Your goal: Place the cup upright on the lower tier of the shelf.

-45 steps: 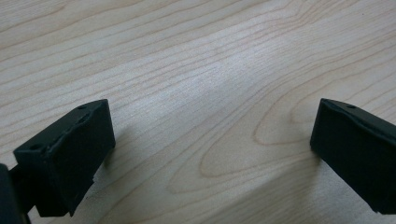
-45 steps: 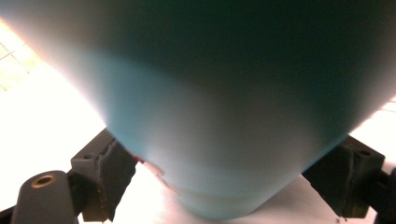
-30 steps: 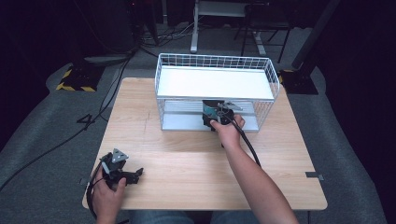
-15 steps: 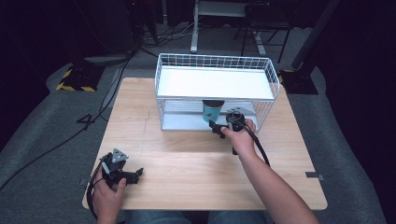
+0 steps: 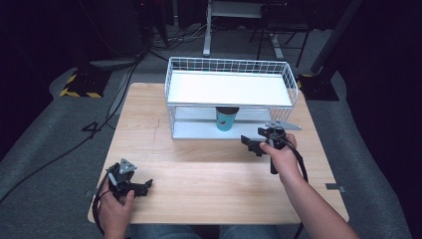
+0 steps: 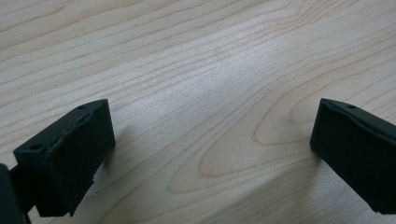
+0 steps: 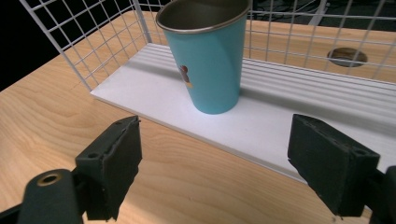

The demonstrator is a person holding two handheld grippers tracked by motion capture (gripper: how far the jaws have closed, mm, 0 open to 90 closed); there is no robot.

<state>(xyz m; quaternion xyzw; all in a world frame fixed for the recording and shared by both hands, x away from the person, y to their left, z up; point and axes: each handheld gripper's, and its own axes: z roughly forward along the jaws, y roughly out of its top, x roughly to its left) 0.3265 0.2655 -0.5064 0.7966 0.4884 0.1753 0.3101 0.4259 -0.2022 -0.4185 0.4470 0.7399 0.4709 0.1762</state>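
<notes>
Teal cup (image 7: 209, 56): stands upright on lower white shelf (image 7: 299, 116) of wire rack (image 5: 229, 74), near shelf's front edge, mouth up, nothing touching it.
R gripper (image 7: 212, 168): jaws spread wide, empty, on table side of shelf edge, pointed at cup; in high view R gripper (image 5: 260, 142) sits just right of rack's open front, apart from cup (image 5: 226, 119).
L gripper (image 6: 210, 154): jaws wide apart, nothing between, low over bare wood tabletop (image 6: 196, 70); in high view L gripper (image 5: 130, 184) is parked near table's front-left corner, well apart from rack.
Step, my read: cup looks set down & released, R hand clear of shelf.
Risk 1: cup is close to shelf front, so a swing of R jaw or trailing cable (image 5: 298, 159) past rack could clip it, tip it or knock it off onto table.
Risk 2: upper shelf sits just above cup rim; any re-grab lifted too steeply would catch rim on it.
Risk 3: cup tapers to narrow base, so a side nudge would topple it easily.
Vs 1 s ago: R gripper was right at cup inside rack opening; now it's pulled back & to the right, cup left standing alone. L gripper: same spot, no change.
</notes>
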